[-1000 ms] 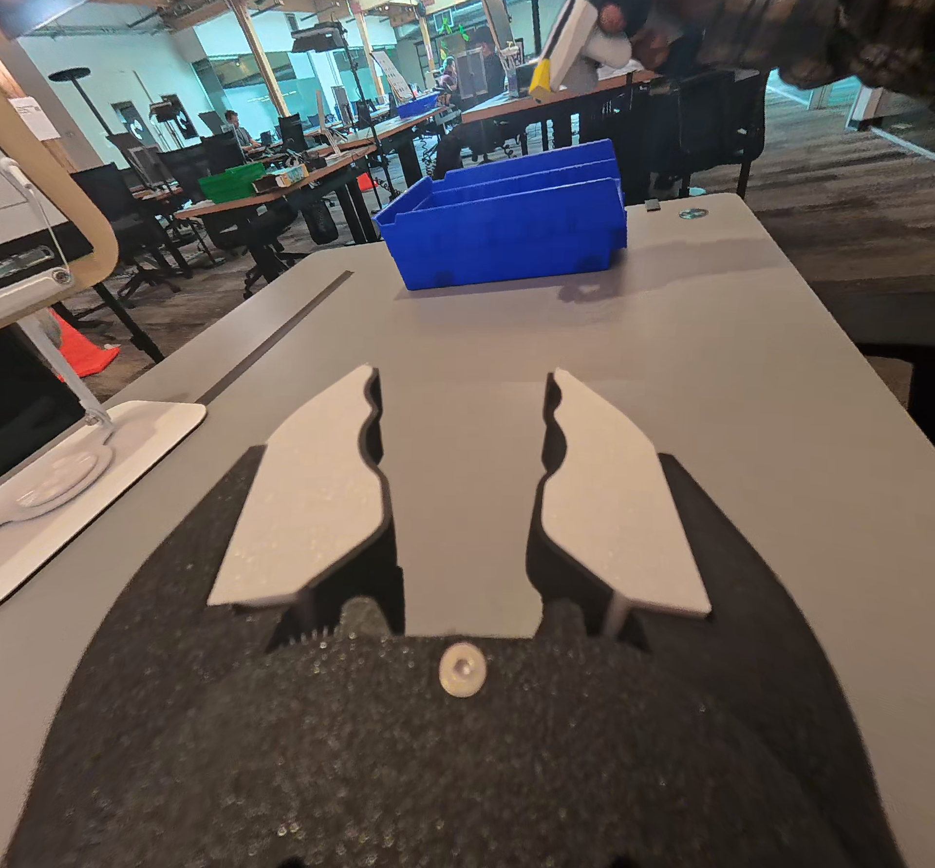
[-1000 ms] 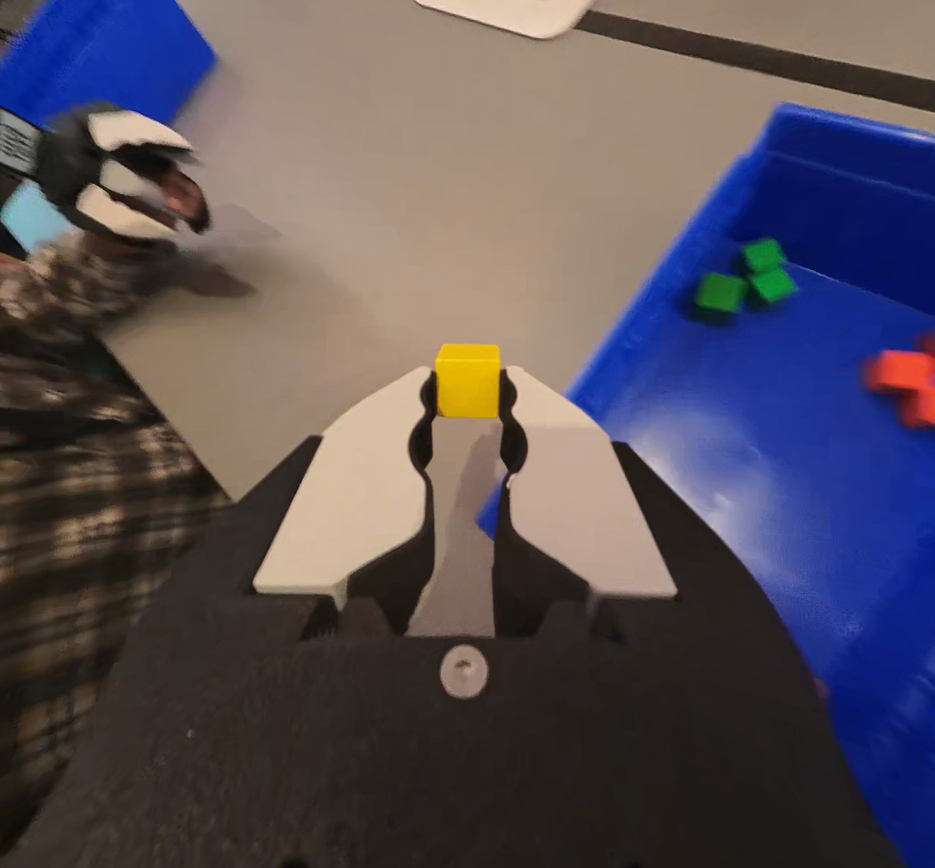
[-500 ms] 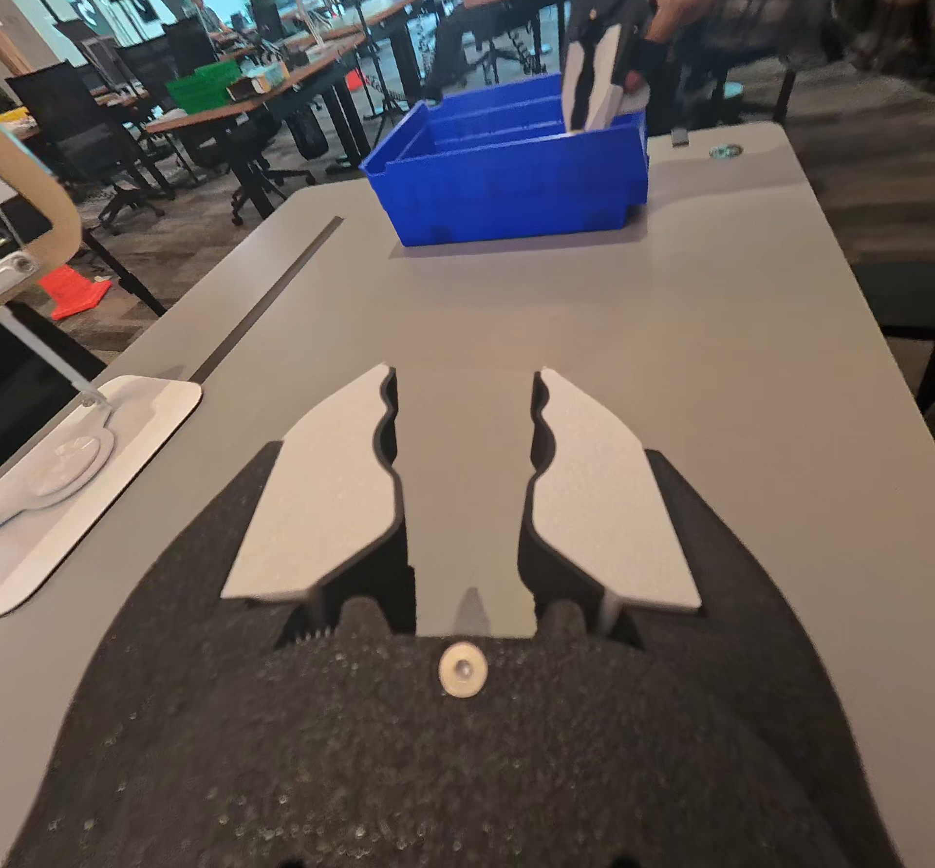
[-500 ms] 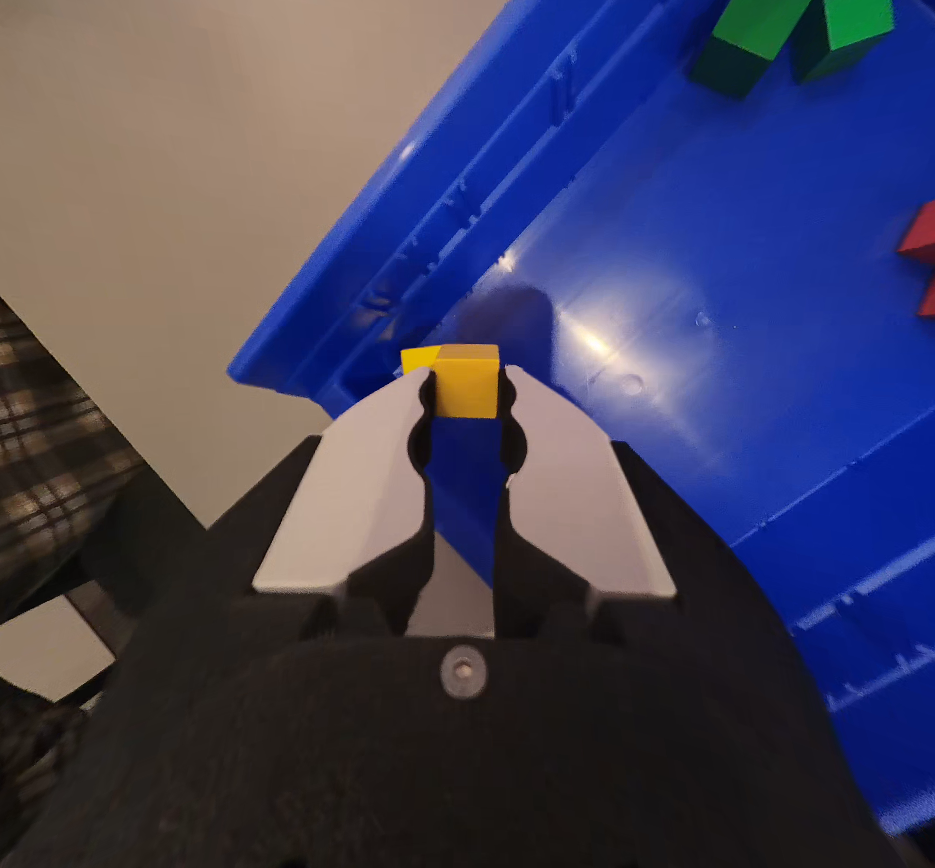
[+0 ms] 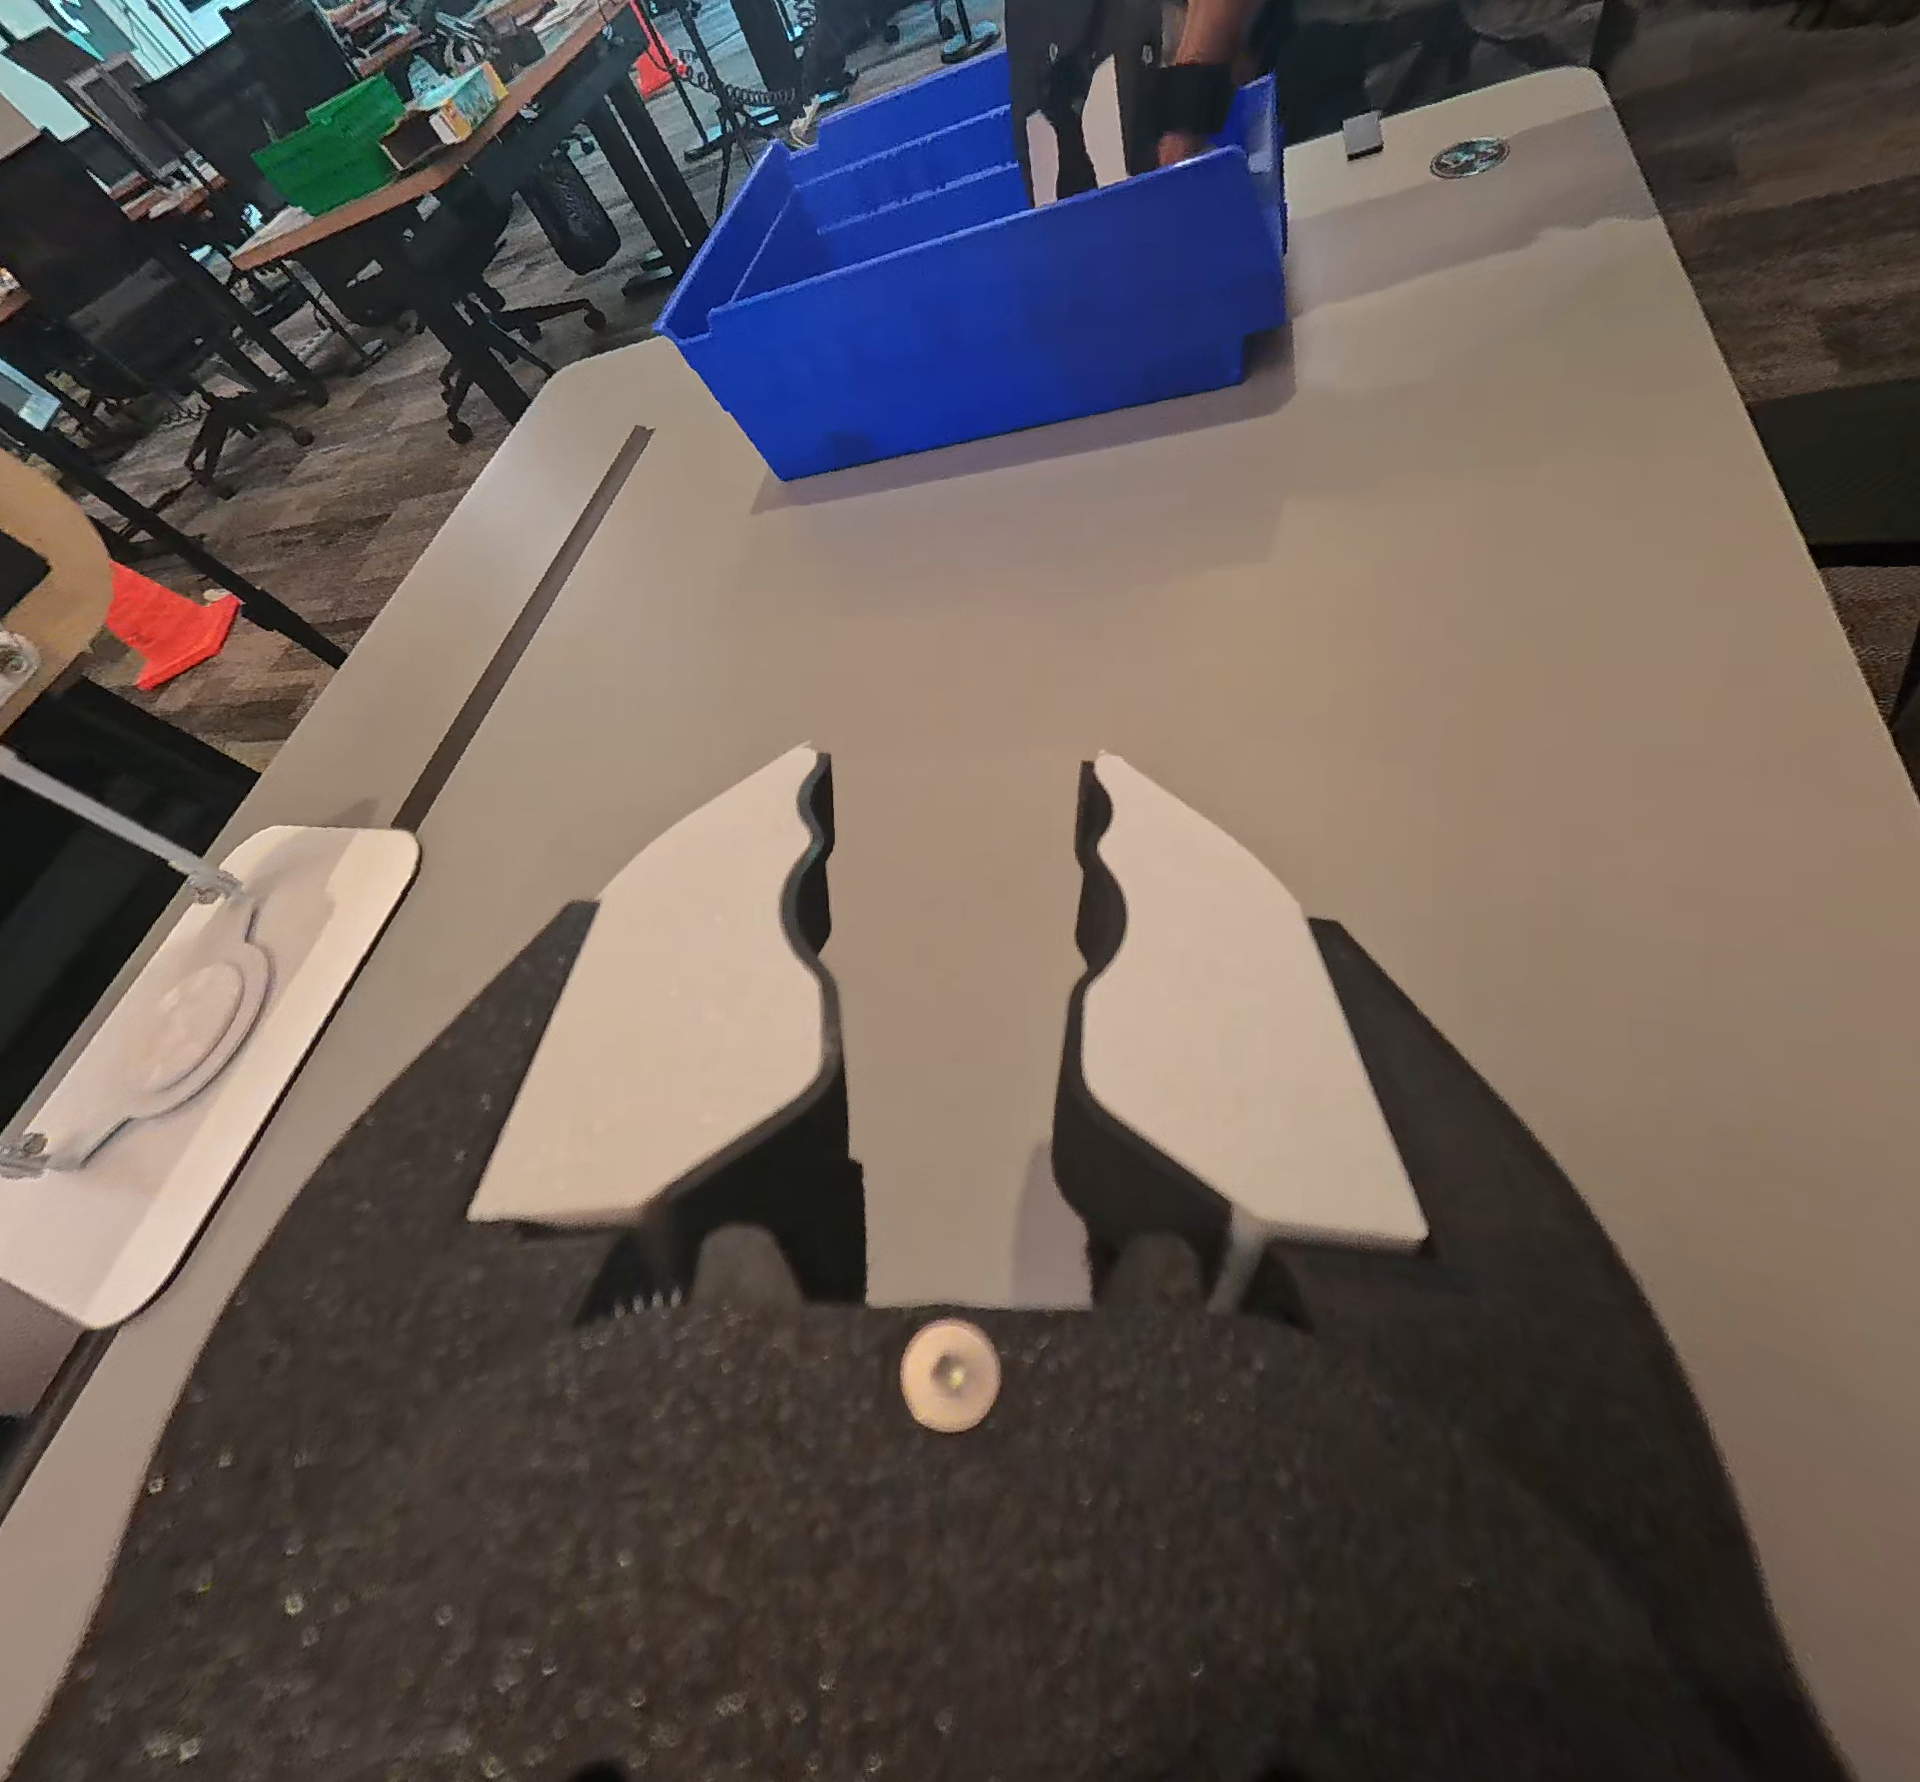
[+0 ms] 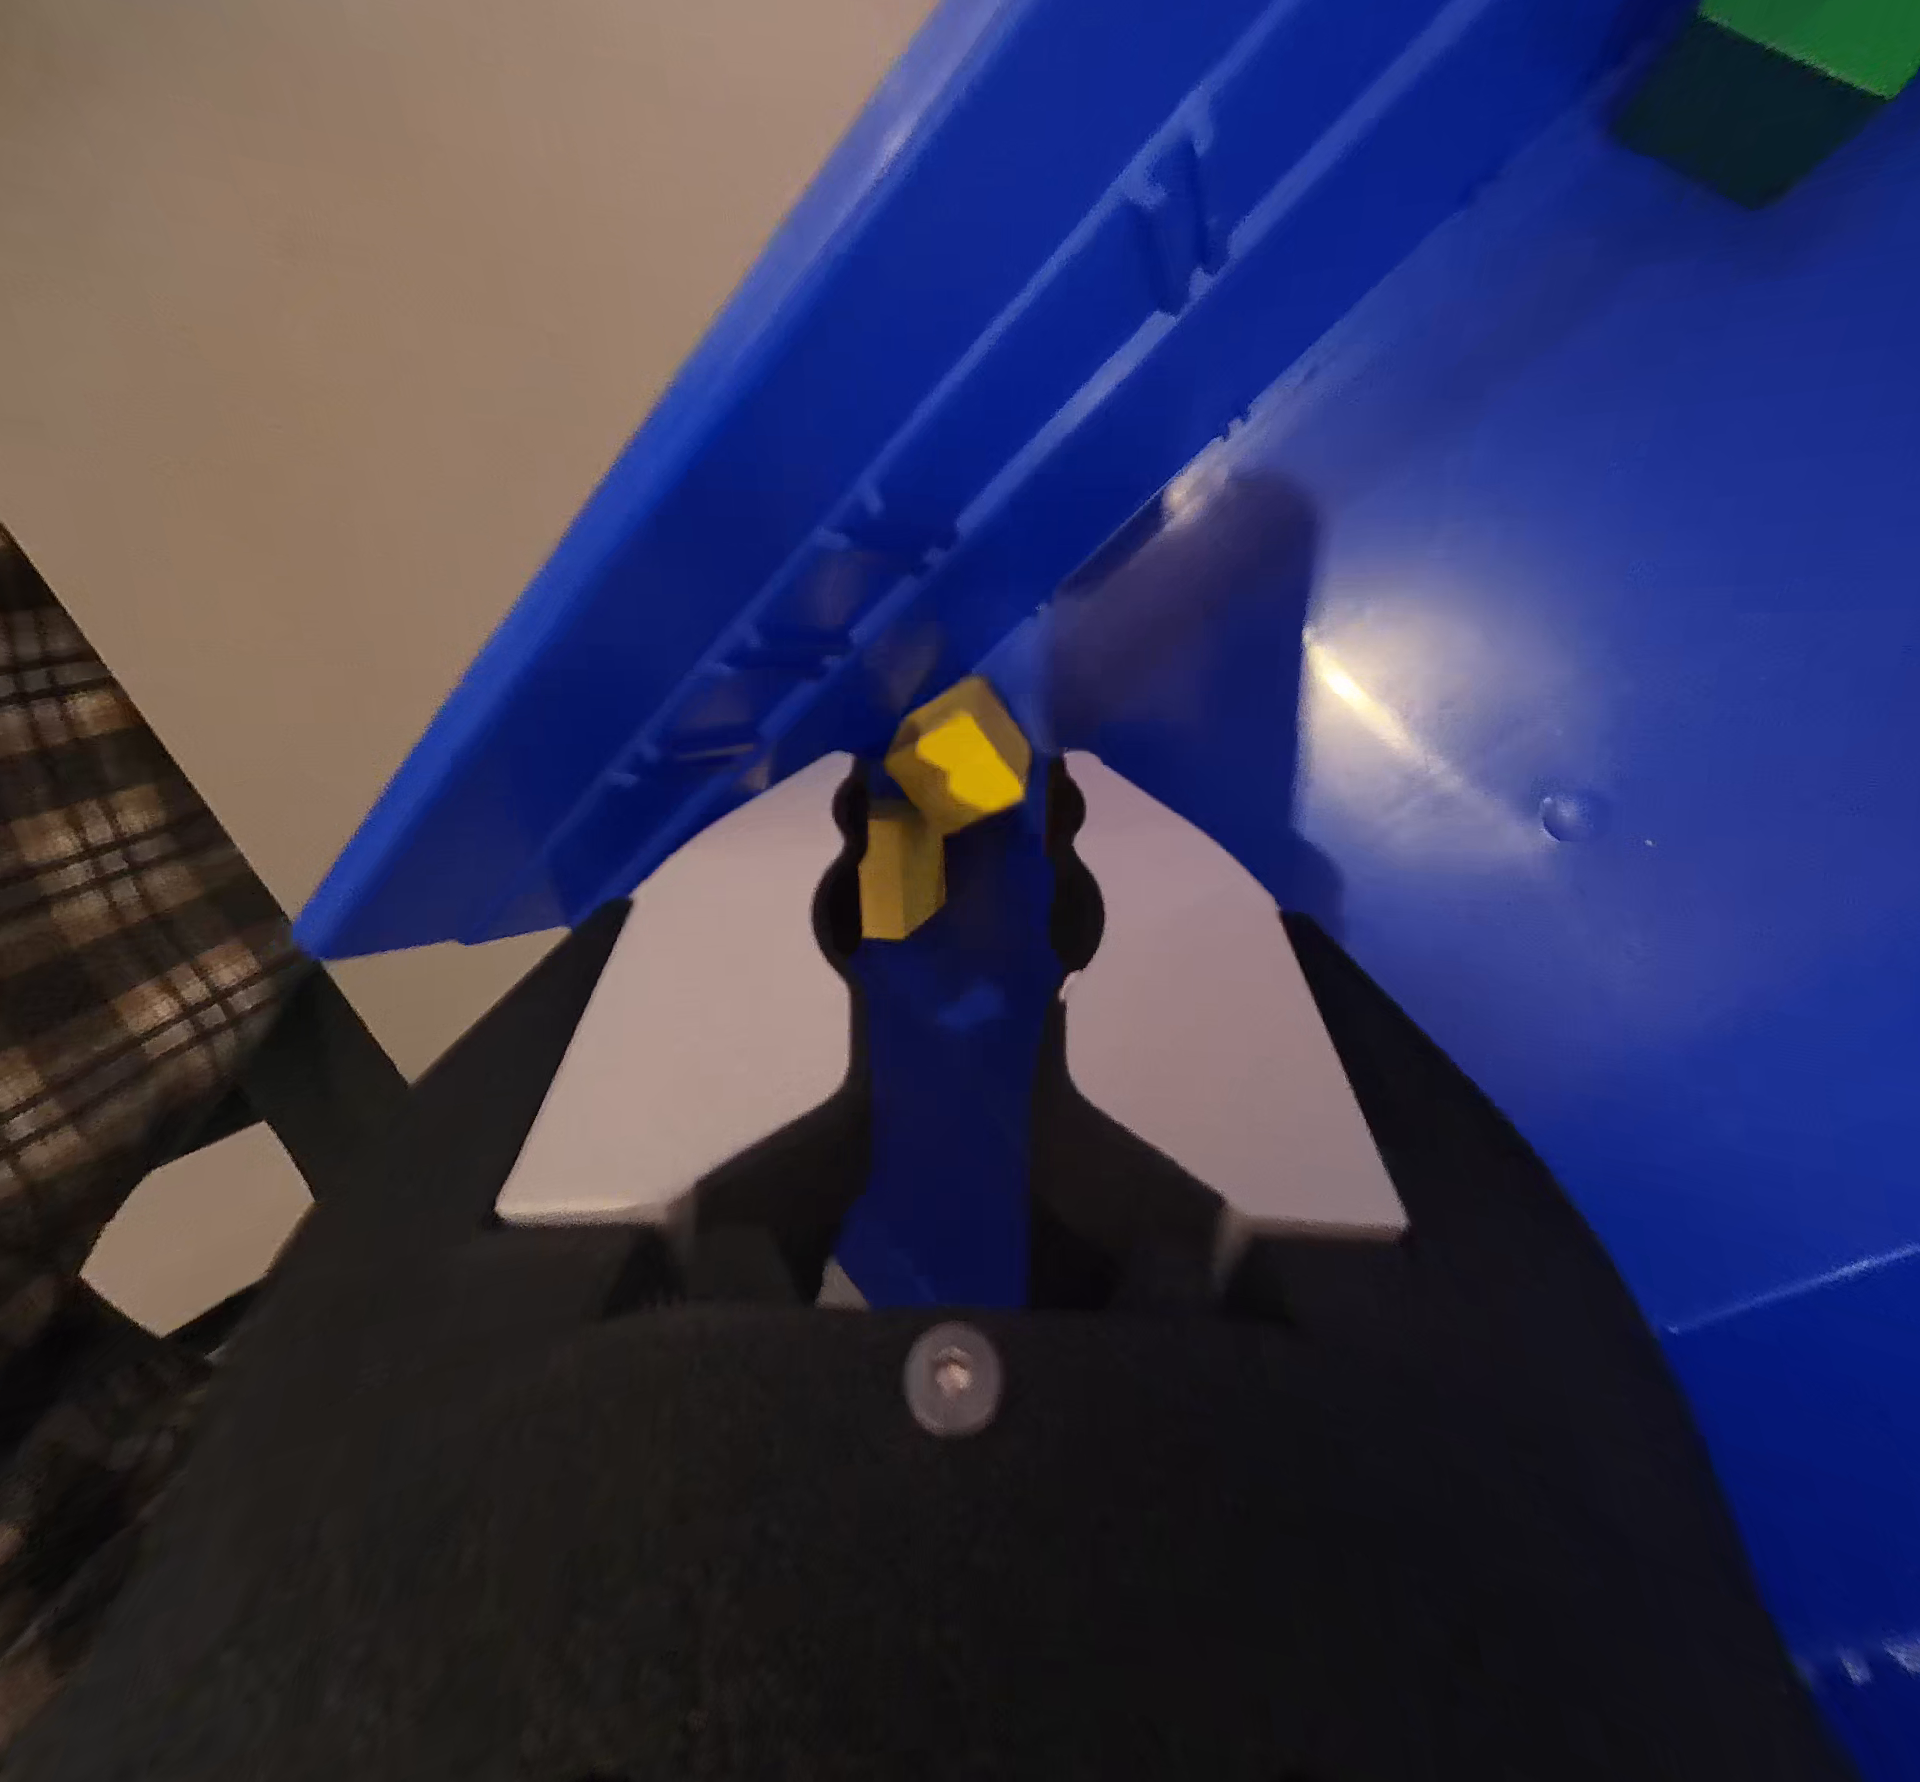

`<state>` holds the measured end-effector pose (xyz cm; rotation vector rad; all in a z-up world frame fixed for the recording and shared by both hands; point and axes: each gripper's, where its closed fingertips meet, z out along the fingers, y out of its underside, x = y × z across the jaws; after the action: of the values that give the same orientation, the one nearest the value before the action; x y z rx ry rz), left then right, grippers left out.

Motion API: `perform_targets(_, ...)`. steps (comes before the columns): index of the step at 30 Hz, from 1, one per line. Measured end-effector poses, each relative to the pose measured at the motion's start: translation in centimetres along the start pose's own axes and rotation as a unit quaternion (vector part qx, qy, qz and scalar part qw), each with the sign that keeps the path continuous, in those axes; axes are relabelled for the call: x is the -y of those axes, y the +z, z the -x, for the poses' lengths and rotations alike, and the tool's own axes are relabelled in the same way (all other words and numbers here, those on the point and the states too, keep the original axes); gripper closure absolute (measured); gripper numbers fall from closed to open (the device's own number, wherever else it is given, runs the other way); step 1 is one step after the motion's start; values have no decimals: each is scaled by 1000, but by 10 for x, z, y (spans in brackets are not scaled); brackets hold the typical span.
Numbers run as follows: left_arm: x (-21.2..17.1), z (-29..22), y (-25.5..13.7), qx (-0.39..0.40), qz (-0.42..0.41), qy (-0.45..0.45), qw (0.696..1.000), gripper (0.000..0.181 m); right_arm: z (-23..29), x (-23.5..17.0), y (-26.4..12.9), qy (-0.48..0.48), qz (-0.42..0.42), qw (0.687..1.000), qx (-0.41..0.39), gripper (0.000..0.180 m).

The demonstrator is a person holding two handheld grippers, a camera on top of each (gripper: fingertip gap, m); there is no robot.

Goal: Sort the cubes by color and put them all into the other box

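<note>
My left gripper [image 5: 954, 776] hangs over the grey table [image 5: 1351, 693], jaws wide and empty, well short of the blue box [image 5: 997, 330]. My right gripper [image 6: 951, 776] is down inside that box, at its near corner. Its fingers stand parted, with two yellow cubes between them: one [image 6: 899, 875] against the left finger, the other [image 6: 961, 761] tilted at the tips, touching the first and looking freshly let go. Farther along the box floor lies a green cube [image 6: 1818, 39], well apart from the yellows. So I judge yellow partly gathered and green begun; what remains elsewhere I cannot see.
</note>
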<state>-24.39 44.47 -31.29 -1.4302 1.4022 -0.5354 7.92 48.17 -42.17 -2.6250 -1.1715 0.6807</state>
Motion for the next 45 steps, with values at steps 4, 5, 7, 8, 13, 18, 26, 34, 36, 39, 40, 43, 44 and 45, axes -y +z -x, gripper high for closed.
perform_targets(4,-3,3,-12,10,-6,-3,1000,137,1,8,-33,4,-25,999,-31,147)
perform_targets(5,-4,3,-16,13,-10,-5,1000,138,2,13,-47,3,-36,998,-47,147)
perform_targets(7,-5,4,-24,19,-18,-9,1000,138,9,29,-79,-1,-80,994,-80,147)
perform_targets(8,-6,4,-28,23,-22,-11,999,138,15,39,-95,-6,-107,990,-95,147)
perform_targets(13,-14,7,-57,53,-37,-20,998,137,65,81,-144,-39,-219,961,-163,143)
perform_targets(18,-25,18,-108,103,-50,-40,993,136,133,124,-115,-93,-318,935,-124,133)
perform_targets(26,-68,91,-277,303,-4,-79,950,136,214,190,-1,-112,-397,910,28,119)
perform_targets(34,-179,166,-387,347,120,-210,906,112,252,240,50,-88,-421,894,128,116)
perform_targets(36,-208,174,-390,328,154,-206,909,109,254,246,51,-92,-413,899,118,113)
perform_targets(39,-237,173,-374,251,179,-201,930,113,255,253,50,-101,-399,906,101,112)
perform_targets(40,-247,170,-368,222,196,-192,936,115,256,255,48,-102,-395,908,98,112)
perform_targets(43,-275,164,-352,156,256,-178,937,114,258,262,46,-100,-387,912,92,112)
perform_targets(44,-281,162,-347,136,267,-178,937,115,260,264,45,-100,-386,913,91,112)
perform_targets(45,-287,160,-343,118,277,-177,937,115,261,267,46,-101,-384,913,92,112)
